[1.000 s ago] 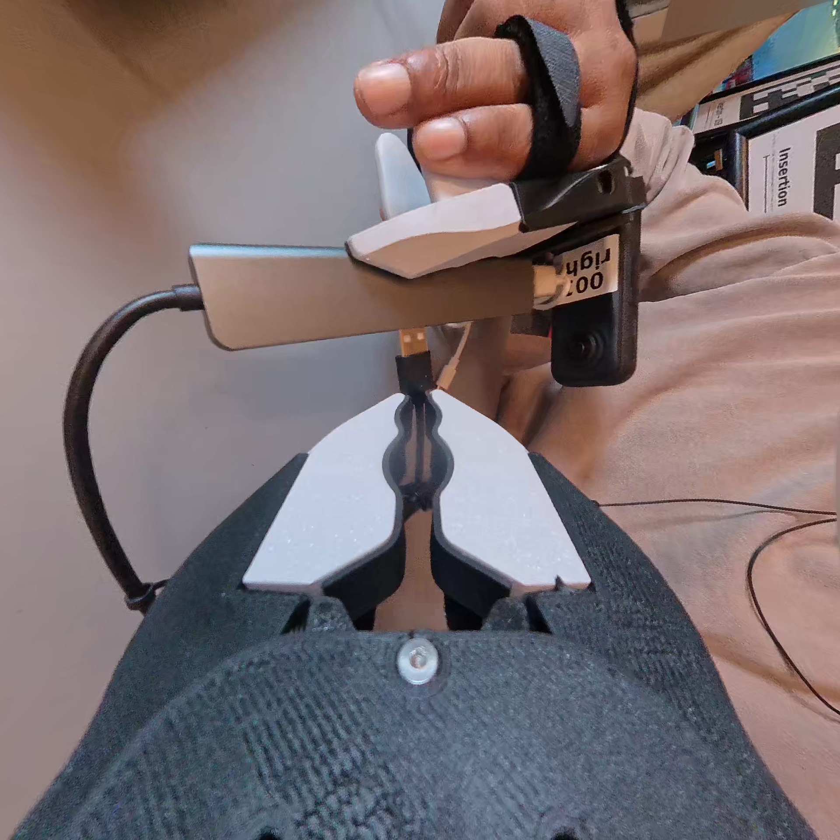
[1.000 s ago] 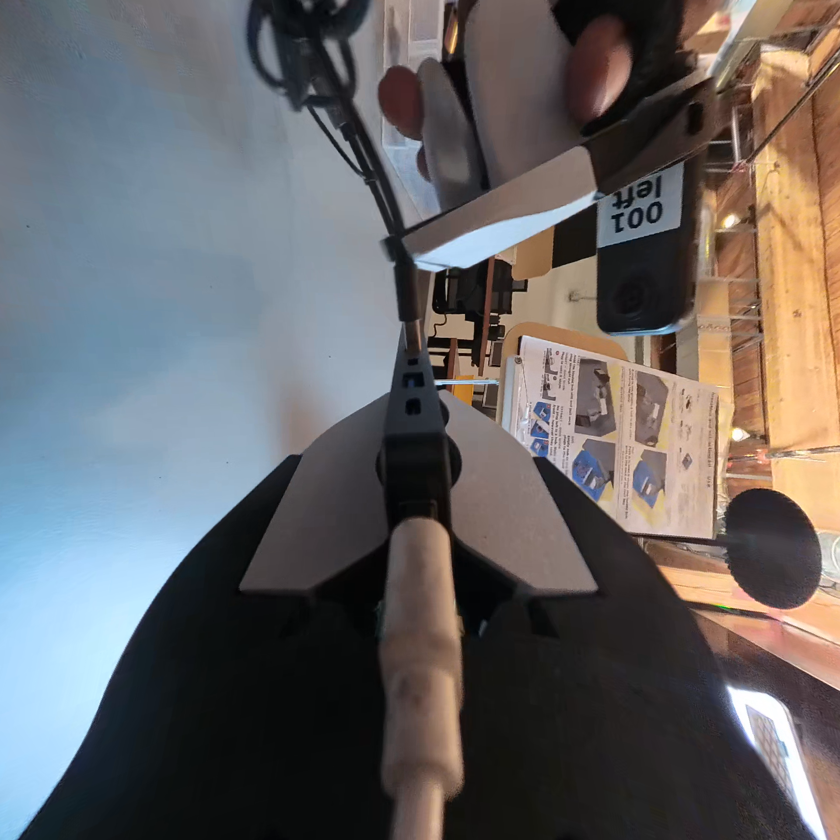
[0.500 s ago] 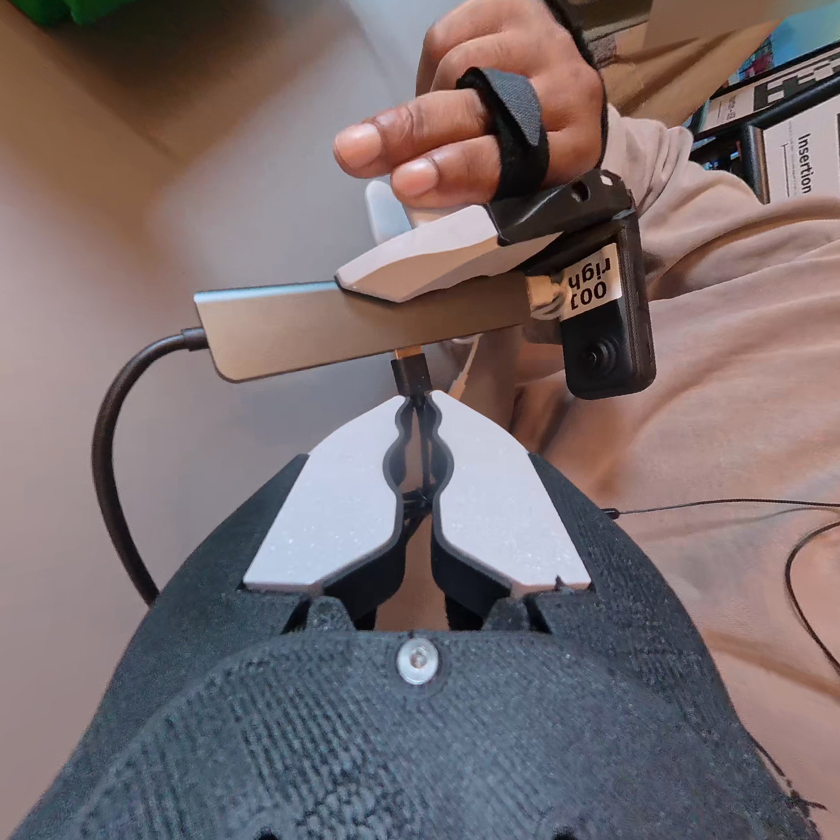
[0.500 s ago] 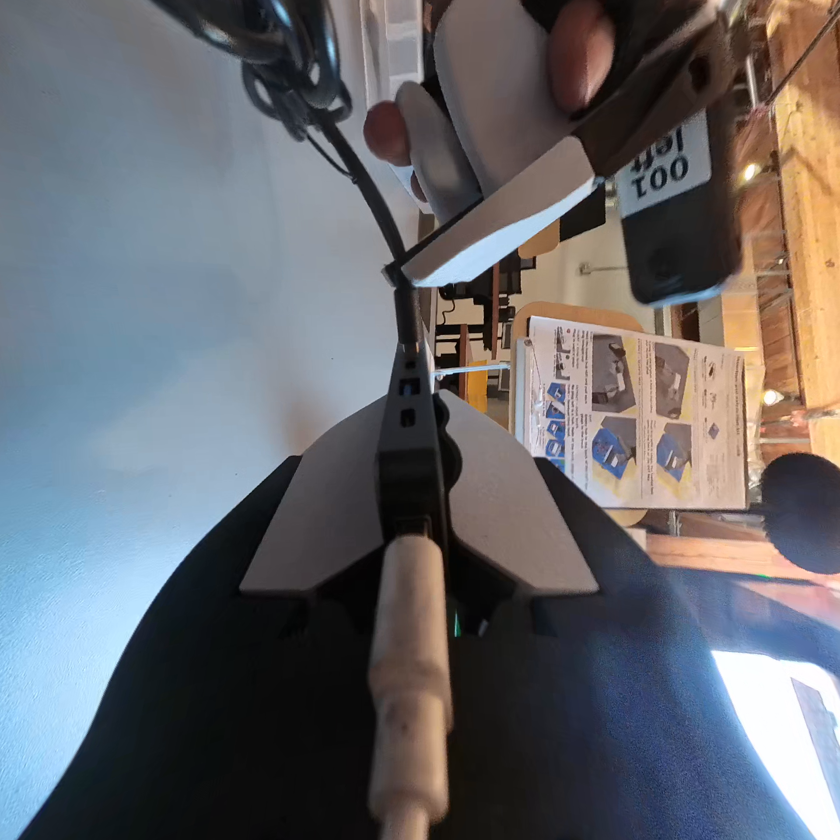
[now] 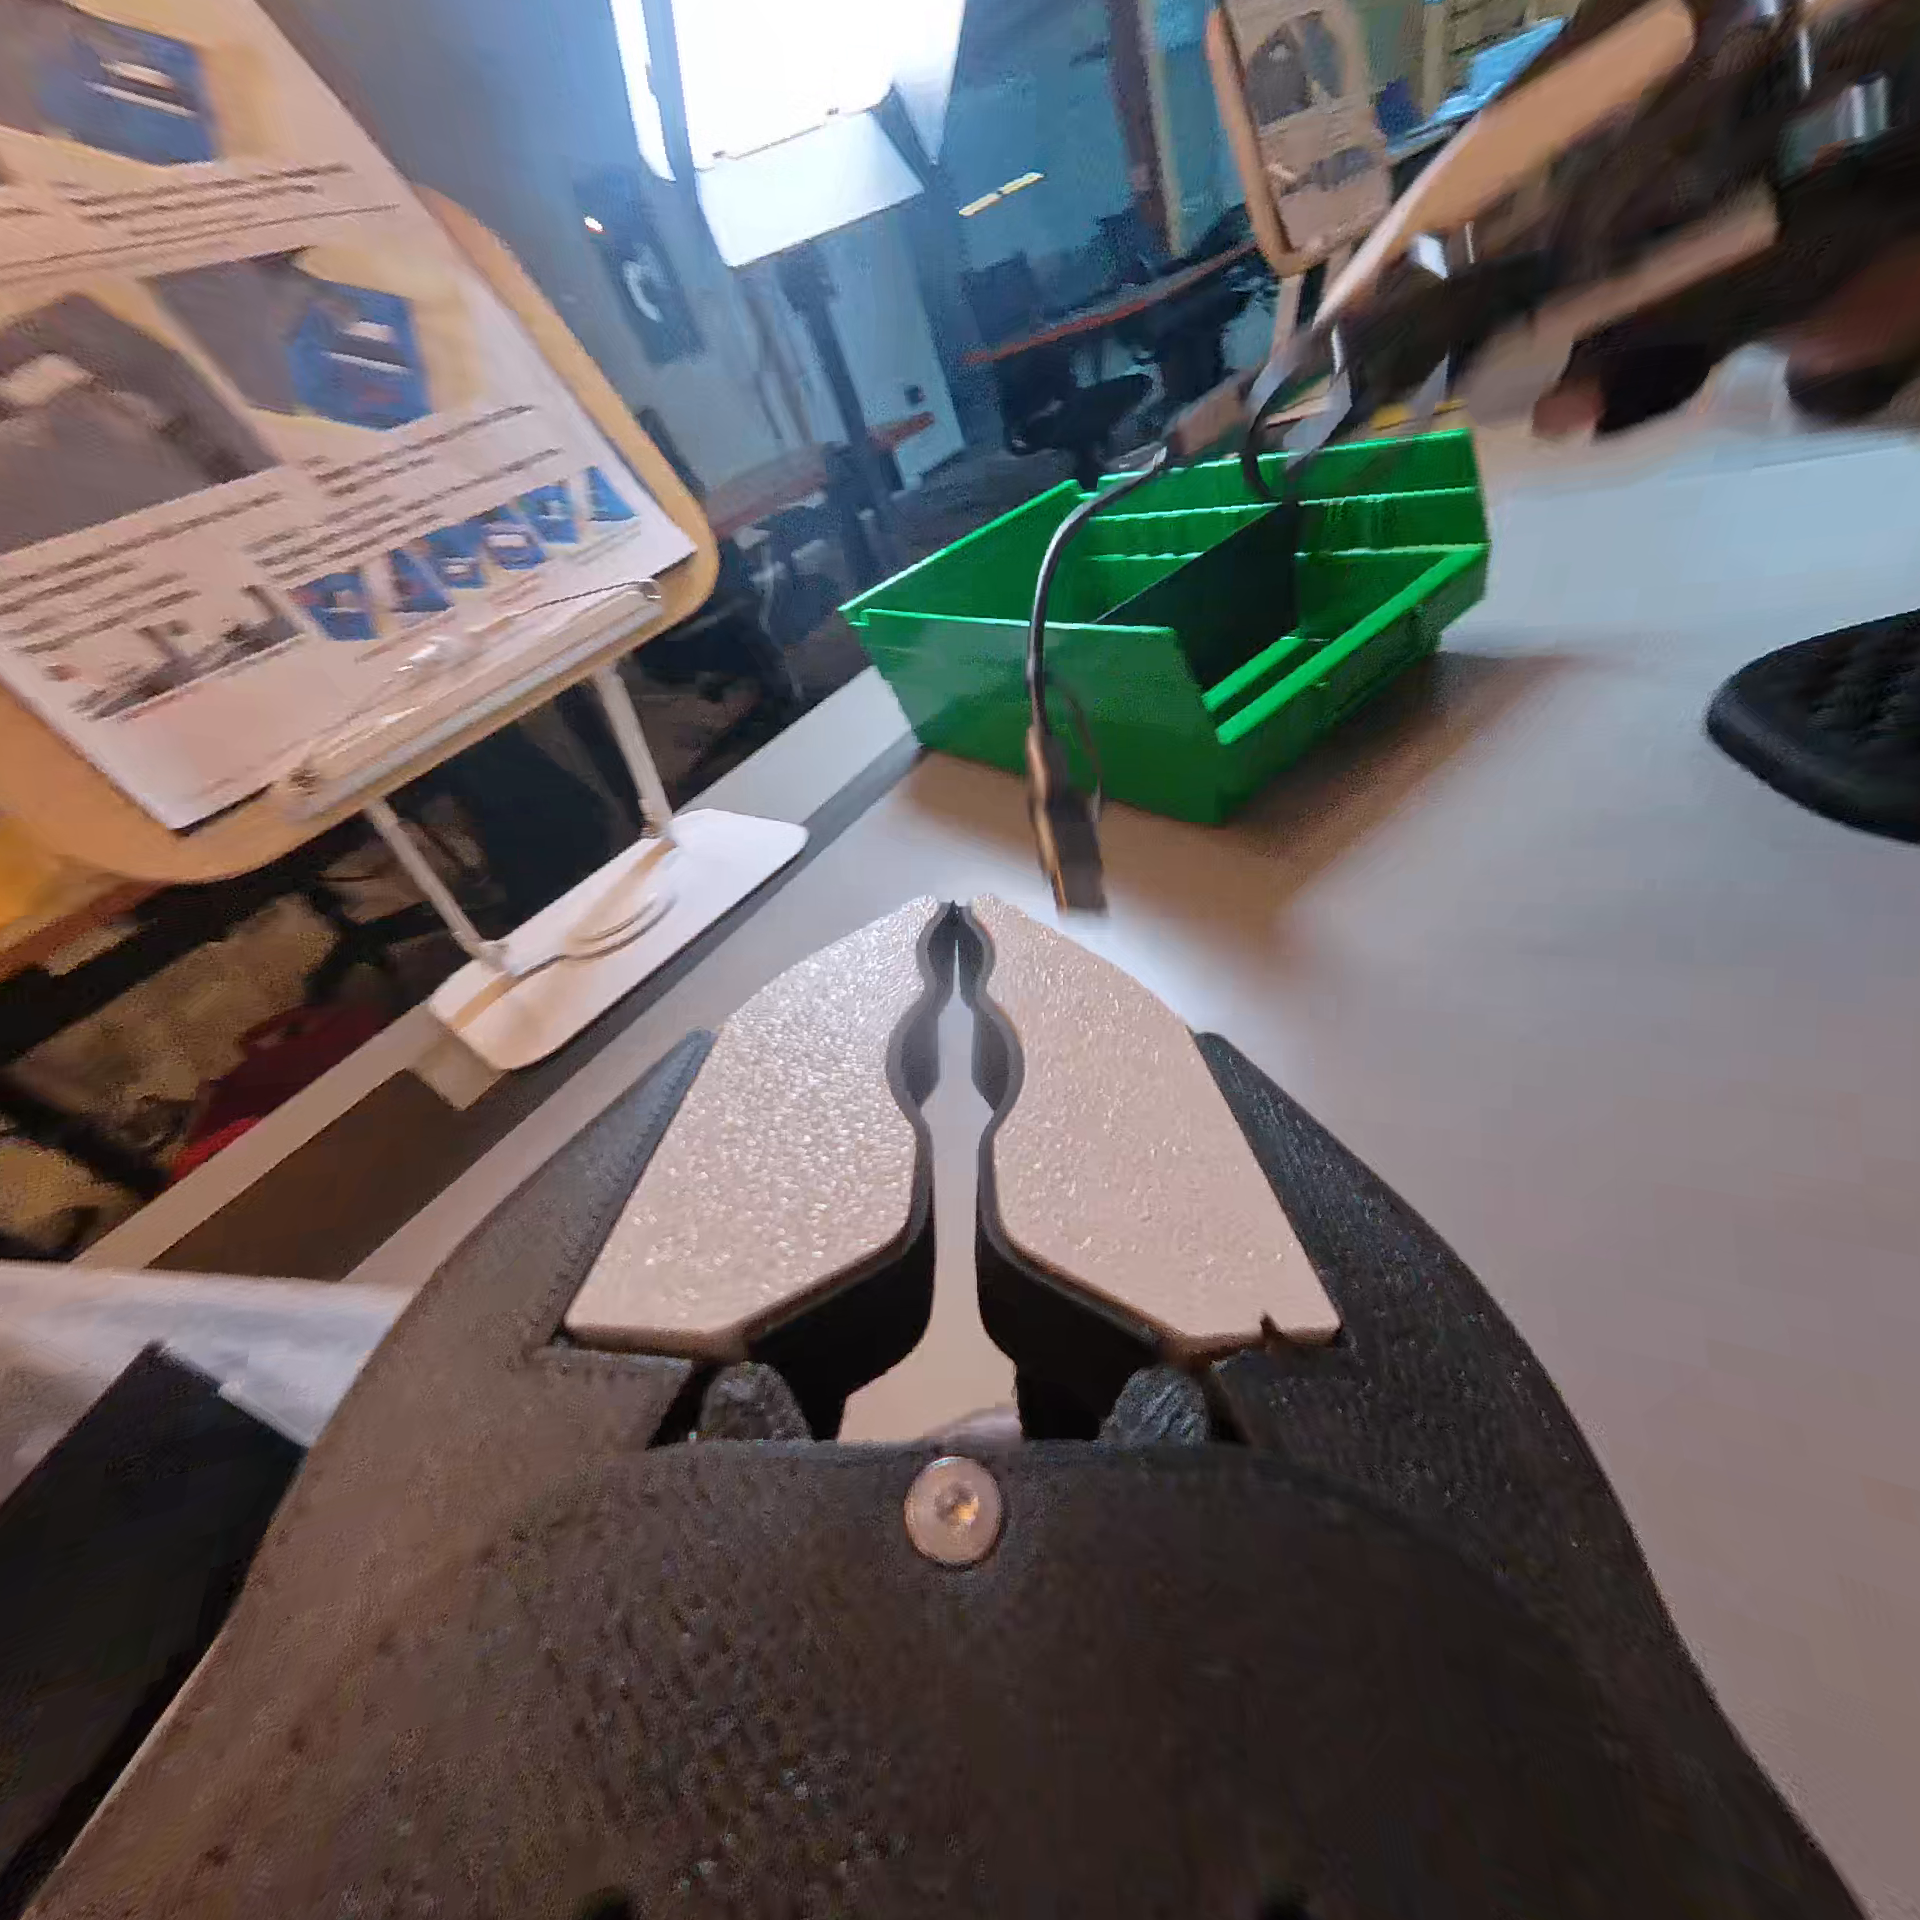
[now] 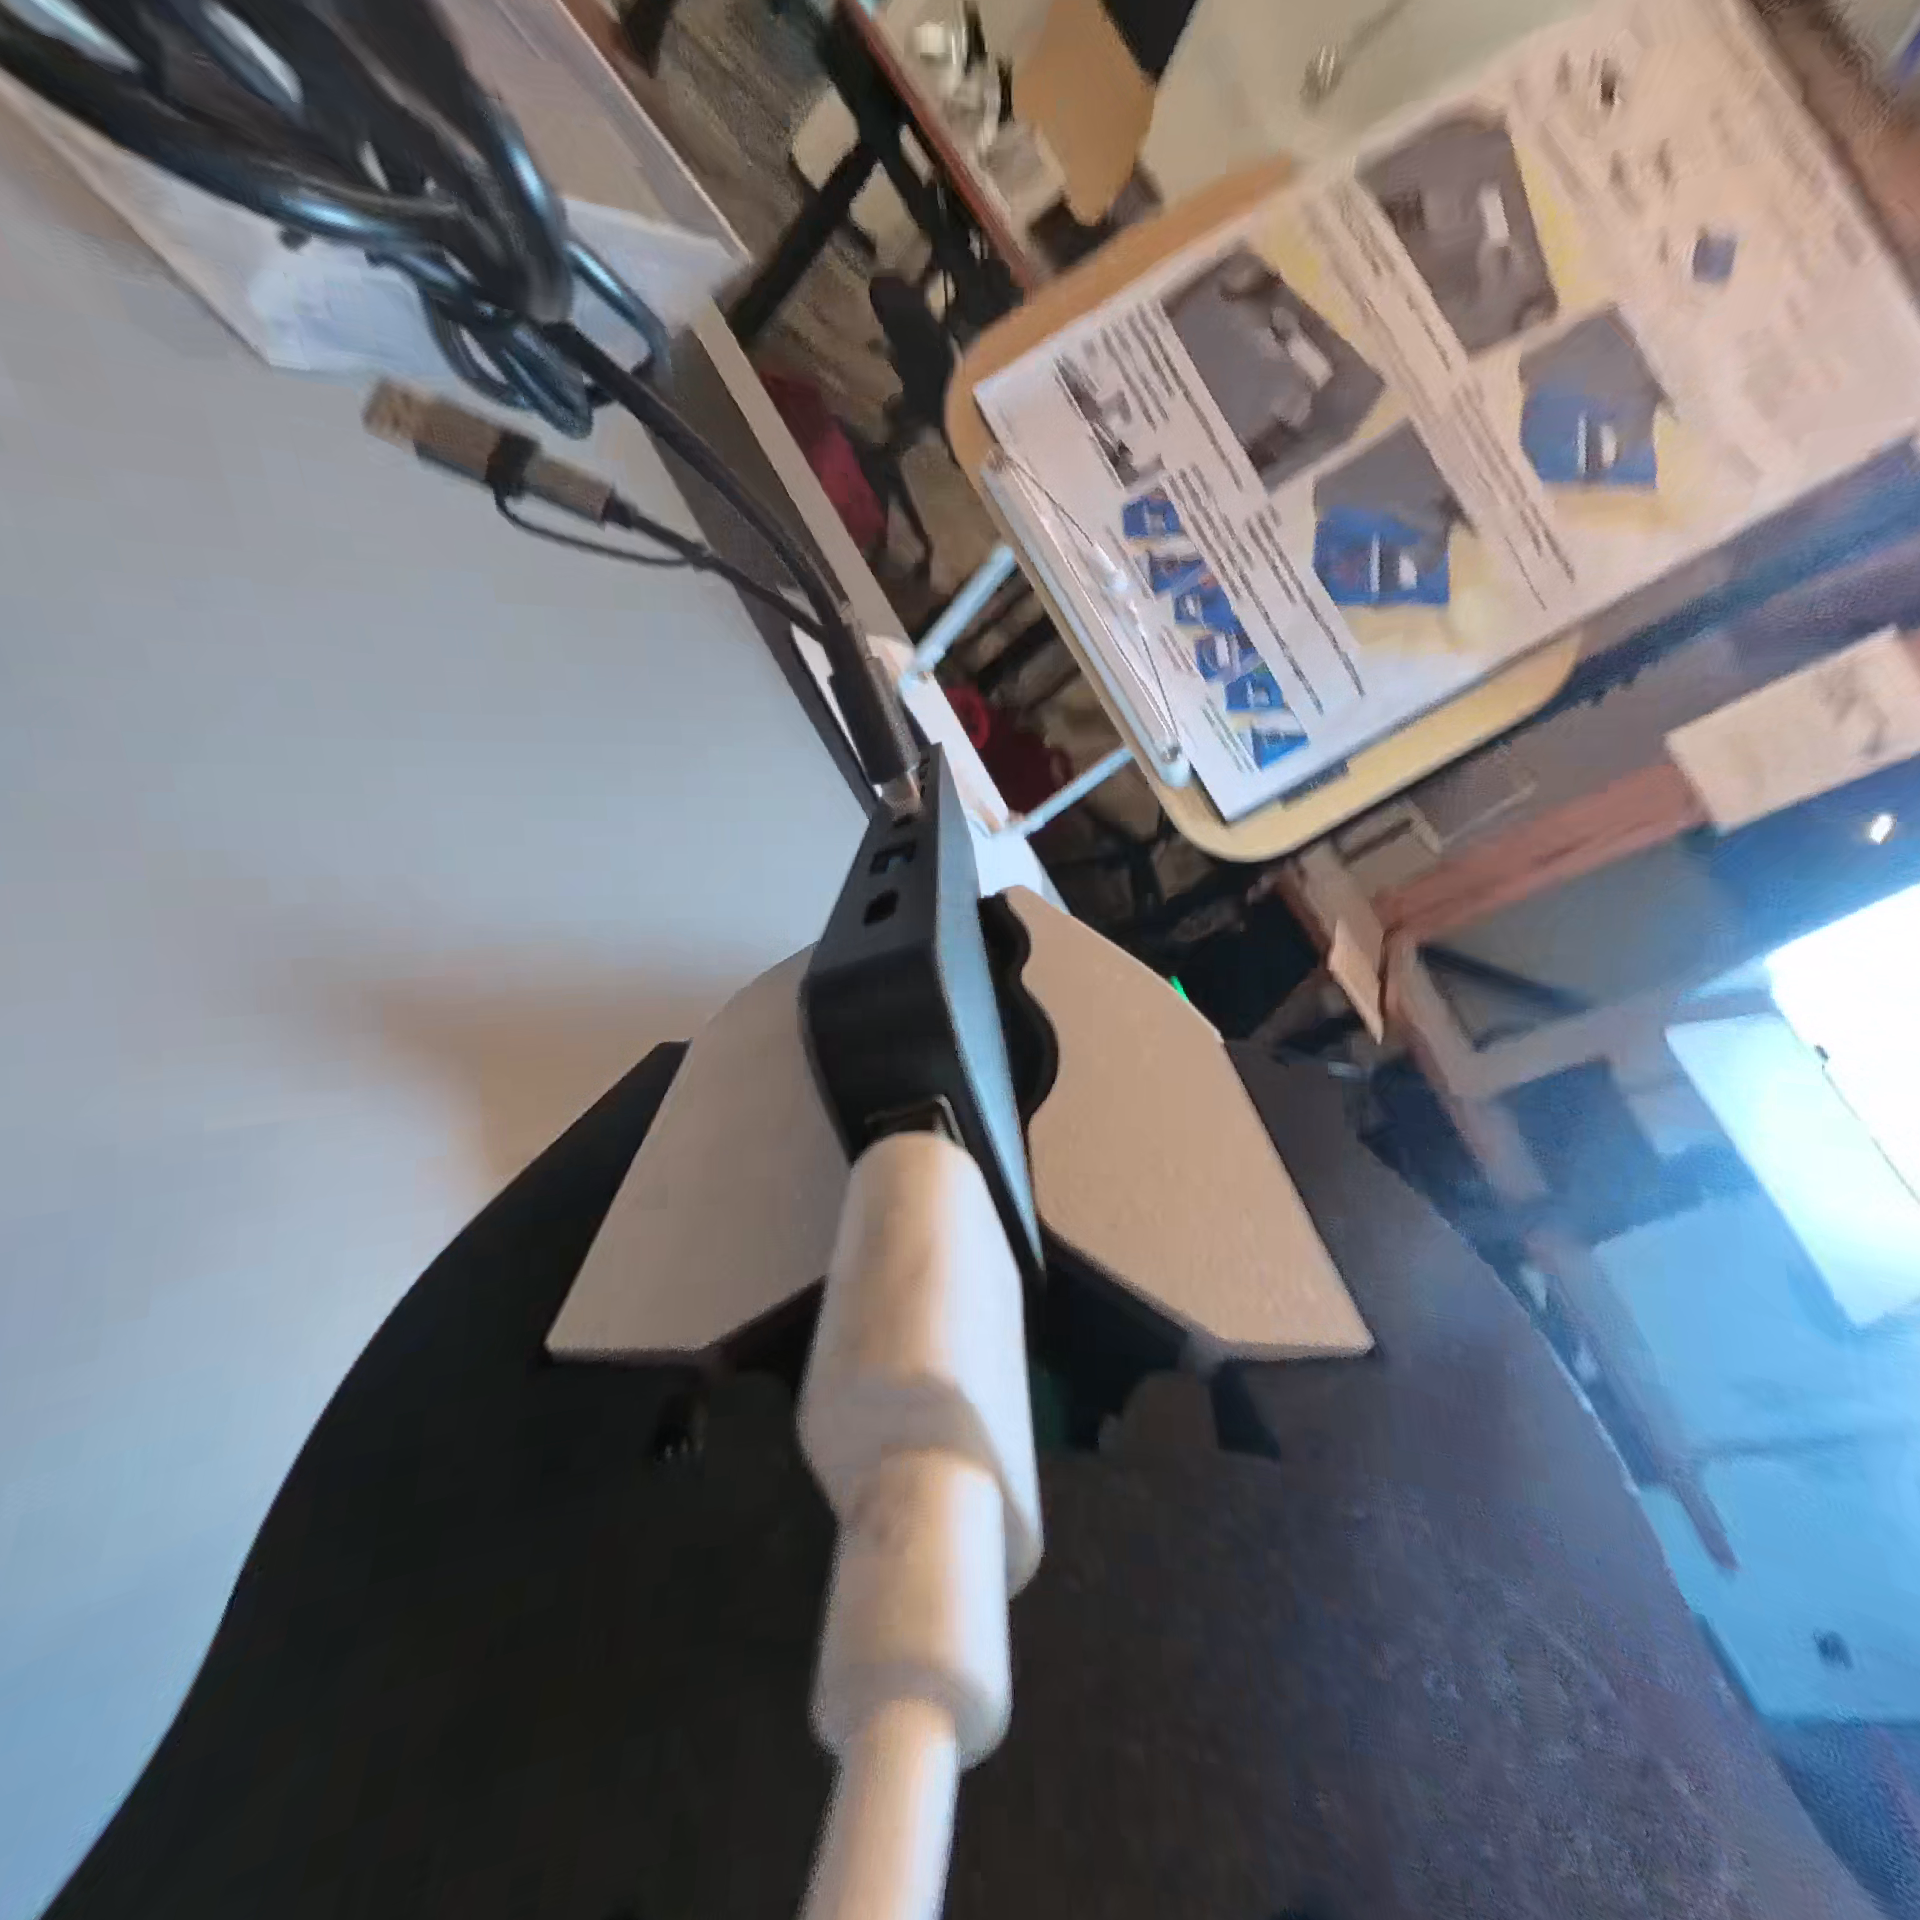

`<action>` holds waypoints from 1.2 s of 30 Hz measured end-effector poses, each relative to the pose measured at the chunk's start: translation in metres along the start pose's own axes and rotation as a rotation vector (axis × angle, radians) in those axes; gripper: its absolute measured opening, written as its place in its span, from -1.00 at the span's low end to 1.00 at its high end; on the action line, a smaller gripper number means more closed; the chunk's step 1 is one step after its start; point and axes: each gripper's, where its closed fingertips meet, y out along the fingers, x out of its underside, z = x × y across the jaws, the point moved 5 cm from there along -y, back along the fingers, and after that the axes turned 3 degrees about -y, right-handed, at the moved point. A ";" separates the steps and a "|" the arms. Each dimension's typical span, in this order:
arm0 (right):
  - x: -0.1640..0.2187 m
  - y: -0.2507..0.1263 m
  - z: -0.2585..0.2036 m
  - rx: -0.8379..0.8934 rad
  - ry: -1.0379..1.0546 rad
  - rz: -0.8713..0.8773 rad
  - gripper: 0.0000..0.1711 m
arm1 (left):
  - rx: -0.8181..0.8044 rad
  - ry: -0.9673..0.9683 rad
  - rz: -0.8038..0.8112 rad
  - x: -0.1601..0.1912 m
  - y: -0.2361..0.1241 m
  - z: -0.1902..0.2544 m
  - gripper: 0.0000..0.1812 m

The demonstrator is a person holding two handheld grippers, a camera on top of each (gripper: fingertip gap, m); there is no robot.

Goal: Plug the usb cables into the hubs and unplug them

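In the right wrist view my right gripper (image 6: 940,914) is shut on a dark grey USB hub (image 6: 894,997), held edge-on. A white cable plug (image 6: 914,1403) sits in the hub's near end. The hub's black lead (image 6: 883,727) leaves its far end and ends in a metal plug (image 6: 478,457). In the left wrist view my left gripper (image 5: 958,916) is shut and empty, low over the table. The right gripper (image 5: 1538,187) is blurred at the top right, and the black lead hangs from it with its plug (image 5: 1070,862) just beyond my left fingertips.
A green divided bin (image 5: 1195,644) stands on the pale table (image 5: 1558,1039) ahead. An instruction board on a white stand (image 5: 312,436) is at the table's left edge. A black round pad (image 5: 1829,727) lies right. A white box of black cables (image 6: 343,208) sits far left.
My left gripper no longer holds the black USB plug at the hub and has swung away to face the bin. The right gripper has tilted with the hub still in it.
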 end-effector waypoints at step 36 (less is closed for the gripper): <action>0.223 0.153 0.130 -0.351 -0.183 -1.163 -0.85 | 0.084 -0.296 0.101 0.019 -0.017 -0.001 -1.00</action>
